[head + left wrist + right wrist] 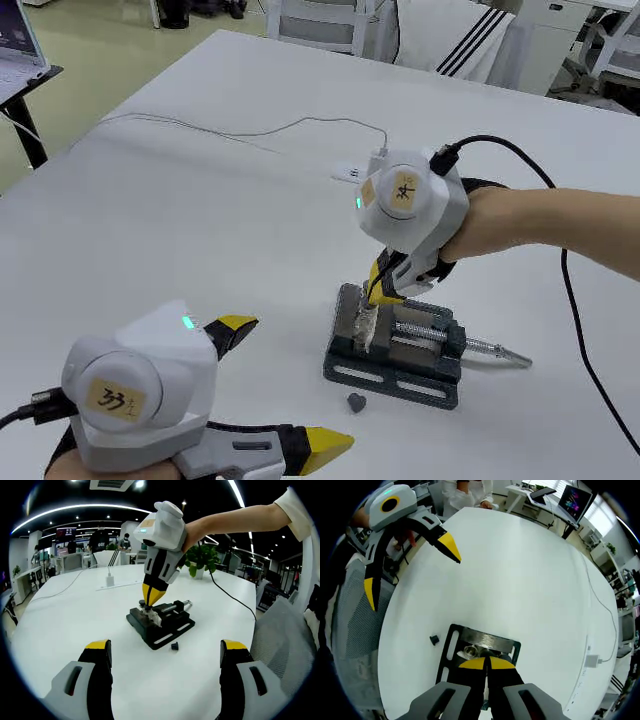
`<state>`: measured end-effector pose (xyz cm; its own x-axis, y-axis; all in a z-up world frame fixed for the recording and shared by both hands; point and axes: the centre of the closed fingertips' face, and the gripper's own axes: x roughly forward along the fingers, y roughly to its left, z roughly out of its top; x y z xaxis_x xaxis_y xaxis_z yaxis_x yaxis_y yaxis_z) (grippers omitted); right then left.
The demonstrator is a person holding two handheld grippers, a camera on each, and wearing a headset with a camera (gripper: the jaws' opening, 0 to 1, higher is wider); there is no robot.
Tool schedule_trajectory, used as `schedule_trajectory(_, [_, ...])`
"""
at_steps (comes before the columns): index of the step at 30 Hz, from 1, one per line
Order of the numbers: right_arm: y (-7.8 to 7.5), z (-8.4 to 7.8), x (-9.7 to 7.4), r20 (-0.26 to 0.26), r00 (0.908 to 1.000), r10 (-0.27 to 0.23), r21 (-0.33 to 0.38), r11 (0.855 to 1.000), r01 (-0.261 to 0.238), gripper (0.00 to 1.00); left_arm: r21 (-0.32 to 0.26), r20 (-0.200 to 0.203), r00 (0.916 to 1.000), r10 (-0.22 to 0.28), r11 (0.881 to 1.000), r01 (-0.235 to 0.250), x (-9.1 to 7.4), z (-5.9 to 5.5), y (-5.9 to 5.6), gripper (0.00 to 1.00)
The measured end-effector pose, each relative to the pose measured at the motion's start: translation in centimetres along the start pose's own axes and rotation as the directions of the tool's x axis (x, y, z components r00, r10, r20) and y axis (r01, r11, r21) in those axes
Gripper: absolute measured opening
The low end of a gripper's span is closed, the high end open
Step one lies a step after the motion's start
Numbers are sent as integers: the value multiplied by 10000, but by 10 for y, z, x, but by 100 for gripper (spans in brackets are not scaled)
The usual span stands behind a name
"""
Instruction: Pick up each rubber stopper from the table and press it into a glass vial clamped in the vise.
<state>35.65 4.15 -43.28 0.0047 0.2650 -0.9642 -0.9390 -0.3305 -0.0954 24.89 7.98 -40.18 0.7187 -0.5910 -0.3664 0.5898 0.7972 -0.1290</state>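
Desks (28, 76), chairs (318, 22) and a potted plant (205, 562) stood around the white table (150, 210), where the right gripper (384, 293), jaws closed, met a vial (366, 325) clamped in a black vise (400, 372); a stopper (356, 403) lay beside it, left gripper (288, 382) spread wide.

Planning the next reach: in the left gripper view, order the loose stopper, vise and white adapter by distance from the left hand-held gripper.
1. Loose stopper, on the table just in front of the vise.
2. Vise, mid-table.
3. White adapter, far back, left.
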Motion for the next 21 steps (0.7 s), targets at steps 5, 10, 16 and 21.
schedule_trajectory(5, [-1, 0, 0, 124, 9999, -113, 74, 9999, 112, 0, 6, -14, 10000, 35, 10000, -35, -3, -1, 2, 88])
schedule_trajectory(10, [-5, 0, -1, 276, 9989, -384, 205, 9991, 378, 2, -1, 3, 10000, 92, 10000, -92, -4, -1, 4, 88])
schedule_trajectory(16, [3, -3, -5, 449, 9985, -302, 246, 9993, 291, 10, 46, -35, 10000, 88, 10000, -88, -4, -1, 5, 88])
schedule_trajectory(21, [8, 5, -12, 1436, 9862, -823, 893, 9936, 699, 20, 86, -80, 9999, 61, 9999, -60, -5, -1, 5, 88])
